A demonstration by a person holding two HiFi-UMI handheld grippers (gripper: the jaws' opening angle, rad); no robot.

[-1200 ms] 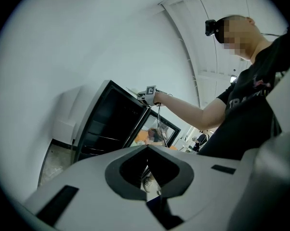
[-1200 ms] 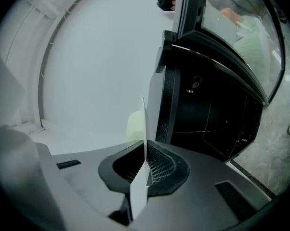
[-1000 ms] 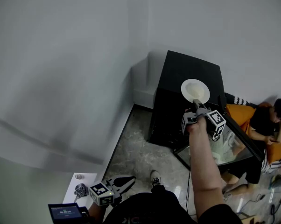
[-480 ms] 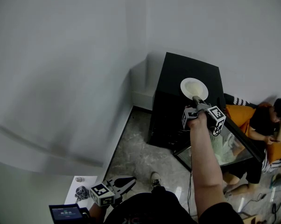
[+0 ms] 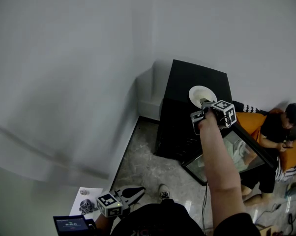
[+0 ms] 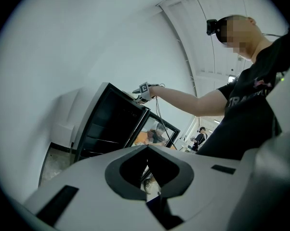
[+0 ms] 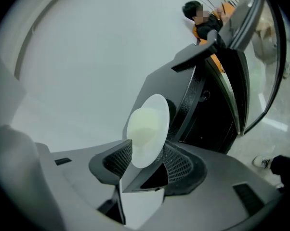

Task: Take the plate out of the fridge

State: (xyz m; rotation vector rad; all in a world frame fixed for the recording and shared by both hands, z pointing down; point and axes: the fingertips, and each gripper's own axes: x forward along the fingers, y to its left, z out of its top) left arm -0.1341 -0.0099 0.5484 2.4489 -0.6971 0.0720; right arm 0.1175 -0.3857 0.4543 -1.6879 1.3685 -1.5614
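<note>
Showing my right gripper [image 5: 203, 102], jaws just opened wide and gripping nothing, with the near rim of the plate [image 5: 201, 93] between them on the fridge [image 5: 185, 80] top directly ahead; my left gripper [image 5: 136, 191], closed and empty, hangs well apart

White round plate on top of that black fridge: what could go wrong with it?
The right gripper has just been opening its jaws, yet the rim of the white round plate sits between them, so pulling back carelessly could drag it. The plate lies near the front edge on top of the black fridge; sliding off, it might hit the open glass door or the floor near the seated person.
</note>
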